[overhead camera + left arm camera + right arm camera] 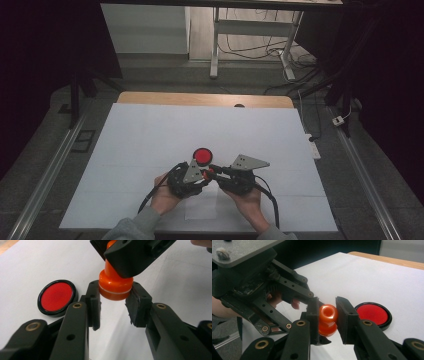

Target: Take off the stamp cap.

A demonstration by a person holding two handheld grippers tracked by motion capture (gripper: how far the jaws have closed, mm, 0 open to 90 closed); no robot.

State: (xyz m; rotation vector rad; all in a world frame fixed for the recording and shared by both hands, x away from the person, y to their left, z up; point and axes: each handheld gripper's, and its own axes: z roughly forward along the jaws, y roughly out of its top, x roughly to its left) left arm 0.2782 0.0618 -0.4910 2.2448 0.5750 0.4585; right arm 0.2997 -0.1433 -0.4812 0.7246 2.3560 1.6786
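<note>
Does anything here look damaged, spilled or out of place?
Nothing stands out. Both the left gripper and right gripper hold the orange stamp intact above the white sheet; the red ink pad lies flat nearby.

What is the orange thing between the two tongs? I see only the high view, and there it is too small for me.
Observer: The orange piece has a knob shape: a wide base with a pale ring, then a narrower neck.
Operator: Which tongs hold which end?
Observer: The left tongs clamp the base; the right tongs clamp the rounded top.
Operator: And the top, is it solid?
Observer: No, the right gripper view shows a round hollow in it.
</note>
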